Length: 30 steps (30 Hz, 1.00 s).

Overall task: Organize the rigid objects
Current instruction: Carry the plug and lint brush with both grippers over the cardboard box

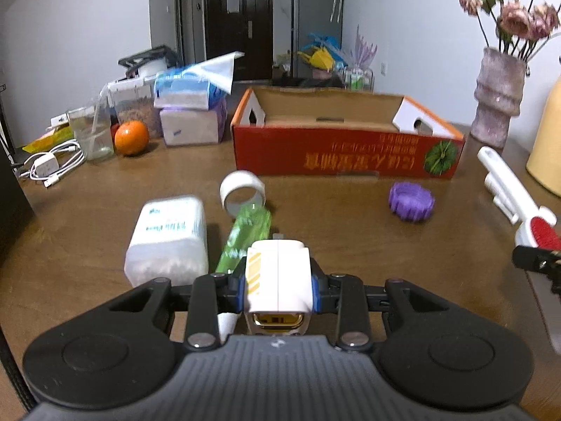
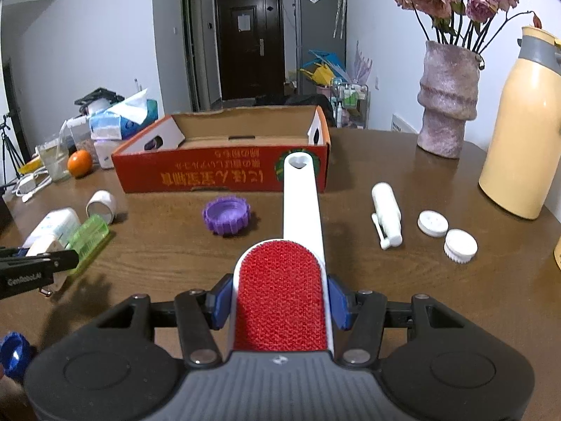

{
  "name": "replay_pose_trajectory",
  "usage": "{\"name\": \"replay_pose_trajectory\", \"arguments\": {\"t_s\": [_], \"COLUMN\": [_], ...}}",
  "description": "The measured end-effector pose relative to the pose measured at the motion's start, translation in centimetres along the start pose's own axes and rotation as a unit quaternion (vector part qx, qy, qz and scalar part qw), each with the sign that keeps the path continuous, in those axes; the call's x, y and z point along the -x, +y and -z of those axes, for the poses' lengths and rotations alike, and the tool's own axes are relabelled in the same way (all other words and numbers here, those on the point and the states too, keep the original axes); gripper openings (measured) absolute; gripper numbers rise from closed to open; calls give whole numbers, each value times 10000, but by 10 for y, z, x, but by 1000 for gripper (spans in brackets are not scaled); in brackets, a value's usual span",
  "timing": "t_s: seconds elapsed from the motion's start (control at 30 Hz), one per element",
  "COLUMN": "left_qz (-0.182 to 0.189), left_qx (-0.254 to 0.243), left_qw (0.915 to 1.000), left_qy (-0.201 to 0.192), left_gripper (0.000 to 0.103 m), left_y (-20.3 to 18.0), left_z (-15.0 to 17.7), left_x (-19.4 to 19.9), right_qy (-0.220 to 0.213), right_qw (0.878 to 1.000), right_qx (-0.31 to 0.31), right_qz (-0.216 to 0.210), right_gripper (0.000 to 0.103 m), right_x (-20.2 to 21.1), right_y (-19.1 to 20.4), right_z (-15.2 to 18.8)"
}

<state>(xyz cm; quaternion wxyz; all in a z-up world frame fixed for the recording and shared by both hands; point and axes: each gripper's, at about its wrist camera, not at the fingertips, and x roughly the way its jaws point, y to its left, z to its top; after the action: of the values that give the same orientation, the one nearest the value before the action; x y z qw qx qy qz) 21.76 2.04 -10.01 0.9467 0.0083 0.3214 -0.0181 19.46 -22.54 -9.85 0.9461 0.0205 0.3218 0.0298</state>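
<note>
Here my right tongs [image 2: 280,301] clench a lint brush [image 2: 280,294], its handle pointing lengthwise at the red box [image 2: 224,172] by the table's [image 2: 438,298] far edge. My left tongs [image 1: 278,287] grip a white charger [image 1: 278,277]. The box looks empty inside.

Your left gripper [image 1: 278,286] & right gripper [image 2: 280,301]: black linkage arms w/ silver screws, blue finger pads [image 2: 220,303], grey ribbed housing. White "GenRobot.AI" lettering on left's side.
</note>
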Motion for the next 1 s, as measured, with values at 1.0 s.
{"name": "replay_pose_trajectory", "arguments": {"t_s": [1.0], "left_qz": [-71], "left_qx": [463], "left_qw": [9977], "left_qy": [-494], "left_gripper": [33], "left_y": [-37], "left_z": [-84], "left_x": [-18], "right_qy": [-605], "right_qw": [9974], "right_qx": [-126], "right_qz": [-376], "right_gripper": [54], "right_x": [-35], "right_y": [2], "right_z": [-73]}}
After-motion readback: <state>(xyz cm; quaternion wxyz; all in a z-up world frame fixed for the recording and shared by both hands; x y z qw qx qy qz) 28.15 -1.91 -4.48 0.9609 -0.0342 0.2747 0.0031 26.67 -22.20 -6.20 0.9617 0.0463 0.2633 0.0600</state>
